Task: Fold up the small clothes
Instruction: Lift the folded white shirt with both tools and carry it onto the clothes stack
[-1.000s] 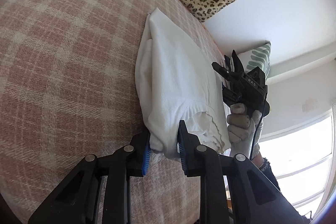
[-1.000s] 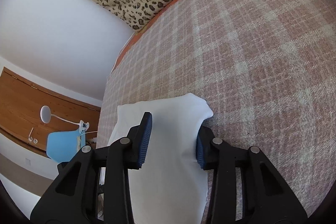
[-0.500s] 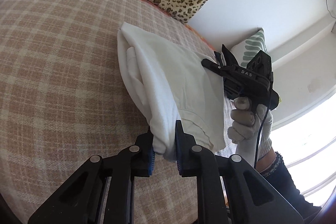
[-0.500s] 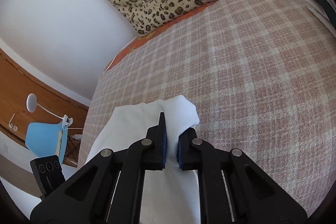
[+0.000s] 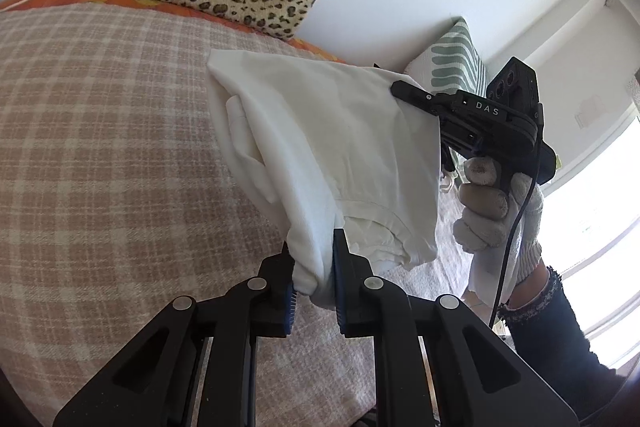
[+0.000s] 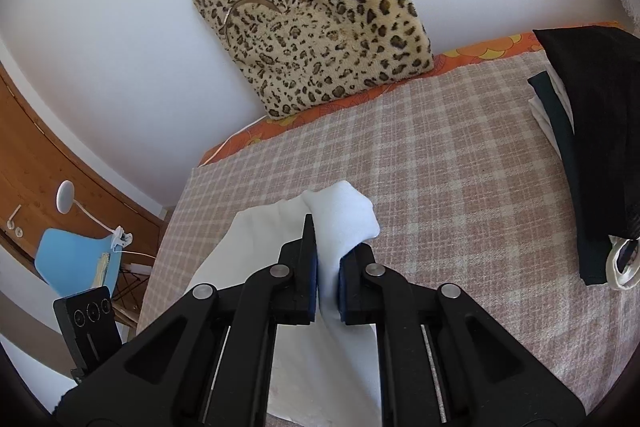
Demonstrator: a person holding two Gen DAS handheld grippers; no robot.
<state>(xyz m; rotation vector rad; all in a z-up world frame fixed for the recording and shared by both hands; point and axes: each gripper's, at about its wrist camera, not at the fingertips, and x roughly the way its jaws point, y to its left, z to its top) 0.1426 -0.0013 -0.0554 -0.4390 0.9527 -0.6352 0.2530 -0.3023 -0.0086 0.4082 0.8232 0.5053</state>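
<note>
A small white garment [image 5: 328,131] hangs stretched between both grippers above the pink plaid bed cover [image 5: 100,147], its far edge still resting on the cover. My left gripper [image 5: 312,259] is shut on a bunched near edge by the neckline. In the left wrist view the right gripper [image 5: 404,91], carried by a gloved hand [image 5: 492,211], pinches the opposite corner. In the right wrist view my right gripper [image 6: 326,251] is shut on that white corner [image 6: 344,211], which pokes out above the pads.
A leopard-print cushion [image 6: 316,15] leans on the wall at the bed's head. Folded dark and white clothes [image 6: 580,131] are stacked at the right of the cover [image 6: 440,167]. A striped pillow [image 5: 456,63] sits near the window. A blue chair [image 6: 72,259] and a lamp [image 6: 66,195] stand beside the bed.
The right jaws went from wide apart around the white corner to shut on it. Both grippers then rose, lifting the garment off the cover, and both views rolled toward level.
</note>
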